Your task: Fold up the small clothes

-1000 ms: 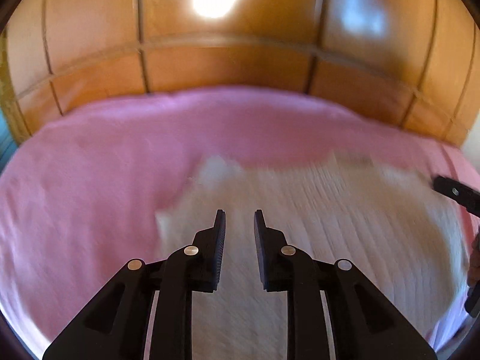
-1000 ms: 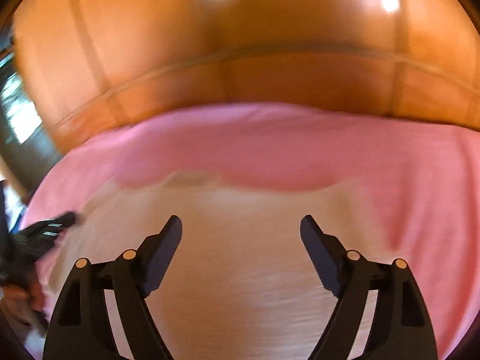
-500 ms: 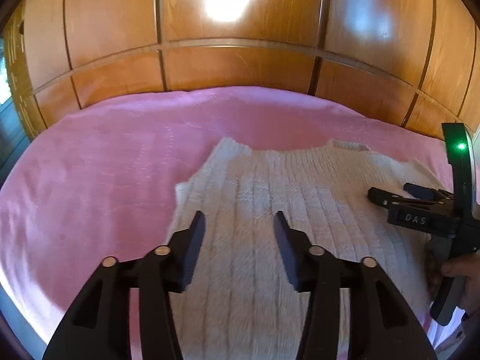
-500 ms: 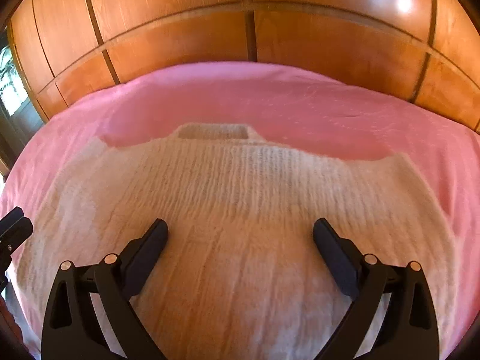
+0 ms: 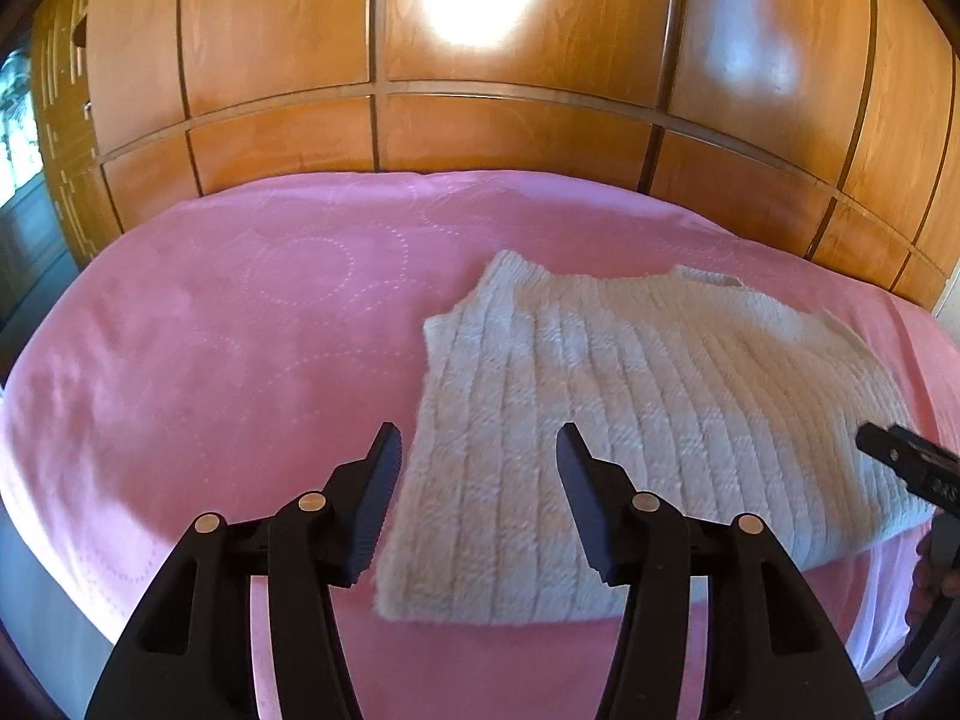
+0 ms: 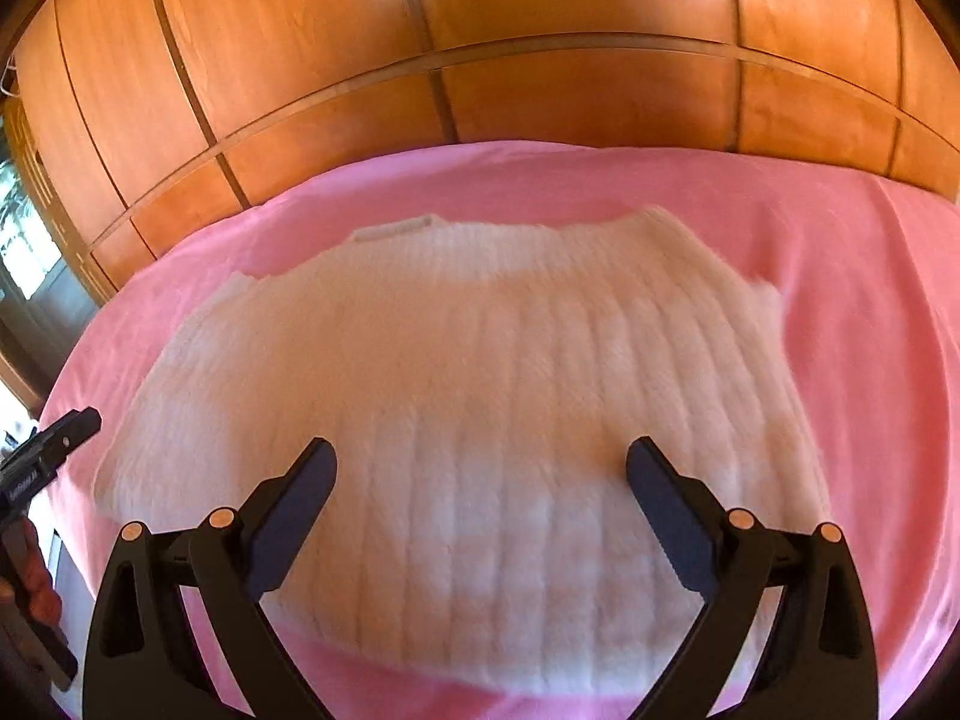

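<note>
A cream ribbed knit sweater (image 5: 630, 390) lies flat on the pink bedcover (image 5: 210, 330), neckline toward the far wall. My left gripper (image 5: 478, 438) hovers open over the sweater's left edge, with nothing pinched between its pads. In the right wrist view the same sweater (image 6: 480, 360) fills the middle. My right gripper (image 6: 480, 447) stands wide open above its near half and holds nothing. Each gripper's tip shows at the side of the other view: the right gripper (image 5: 900, 456) and the left gripper (image 6: 54, 444).
Glossy wooden wardrobe panels (image 5: 480, 132) rise right behind the bed. The pink bedcover (image 6: 870, 300) stretches bare to the left and right of the sweater. A hand (image 5: 936, 570) holds the right tool at the frame's edge. The bed's near edge drops off at bottom left.
The left gripper has opened from nearly shut and slid left to the sweater's left edge. The right gripper has widened a little and shifted. The sweater rests flat.
</note>
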